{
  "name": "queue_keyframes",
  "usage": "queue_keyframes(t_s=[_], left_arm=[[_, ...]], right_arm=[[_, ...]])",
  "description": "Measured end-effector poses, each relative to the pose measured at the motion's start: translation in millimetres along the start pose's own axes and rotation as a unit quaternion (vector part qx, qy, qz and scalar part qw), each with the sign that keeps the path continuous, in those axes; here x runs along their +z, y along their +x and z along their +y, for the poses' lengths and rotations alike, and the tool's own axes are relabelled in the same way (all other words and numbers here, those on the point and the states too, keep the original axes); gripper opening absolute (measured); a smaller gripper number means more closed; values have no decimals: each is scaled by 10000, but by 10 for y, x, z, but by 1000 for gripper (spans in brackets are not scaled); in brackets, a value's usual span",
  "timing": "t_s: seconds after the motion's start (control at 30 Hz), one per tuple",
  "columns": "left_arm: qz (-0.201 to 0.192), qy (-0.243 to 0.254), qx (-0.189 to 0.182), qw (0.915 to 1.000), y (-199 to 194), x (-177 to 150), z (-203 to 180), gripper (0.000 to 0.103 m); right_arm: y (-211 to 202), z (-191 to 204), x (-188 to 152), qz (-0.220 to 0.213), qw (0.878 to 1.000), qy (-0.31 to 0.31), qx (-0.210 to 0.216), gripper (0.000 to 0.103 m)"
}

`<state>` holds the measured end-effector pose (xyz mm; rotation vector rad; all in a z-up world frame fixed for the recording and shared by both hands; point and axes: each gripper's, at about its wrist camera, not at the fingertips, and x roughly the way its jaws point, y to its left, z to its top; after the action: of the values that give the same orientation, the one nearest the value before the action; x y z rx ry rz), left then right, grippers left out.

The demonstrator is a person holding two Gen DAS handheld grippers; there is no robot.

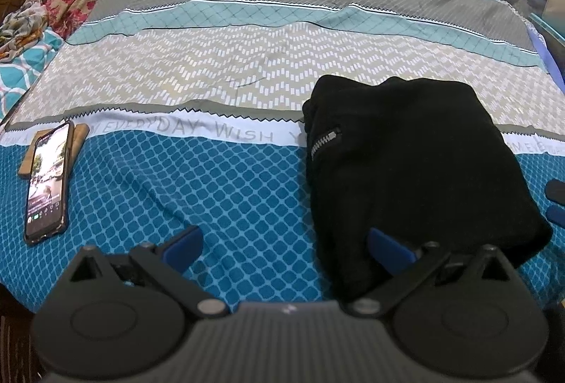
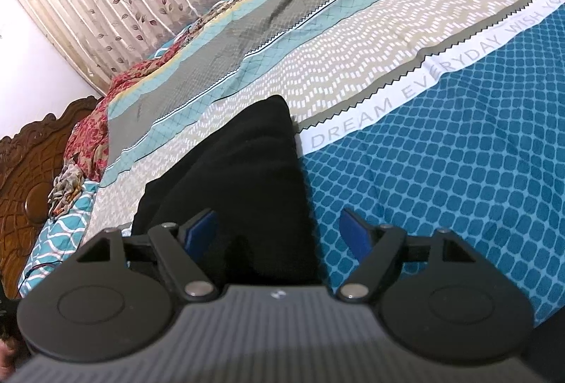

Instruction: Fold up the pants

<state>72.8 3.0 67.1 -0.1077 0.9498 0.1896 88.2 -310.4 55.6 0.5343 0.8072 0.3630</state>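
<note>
Both grippers, left (image 1: 284, 247) and right (image 2: 279, 234), are spread apart; the folded pants (image 1: 416, 157) could be nudged undone.

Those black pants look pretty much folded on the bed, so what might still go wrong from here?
1. The left gripper is open with one blue finger at the near edge of the folded black pants; a nudge might undo the fold.
2. The right gripper, also open, hovers close over the bundle and may snag it.
3. The dark-cased smartphone, screen lit, lies on the patterned bedsheet; a wide left sweep might hit it.
</note>
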Motion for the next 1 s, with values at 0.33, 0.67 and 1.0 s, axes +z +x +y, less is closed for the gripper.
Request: queue_keyframes(t_s=[0.33,0.67,1.0], left_arm=[[82,-100,-25,9999,51,-42,45,103],[-169,-226,-72,9996,-78,58,274,103],[74,-178,77,9998,99,108,344,103]], right_arm=[[37,11,-4,121,9999,-70,84,83],[75,54,-23,187,9997,-84,143,87],[95,34,105,127,9998,-56,141,88]])
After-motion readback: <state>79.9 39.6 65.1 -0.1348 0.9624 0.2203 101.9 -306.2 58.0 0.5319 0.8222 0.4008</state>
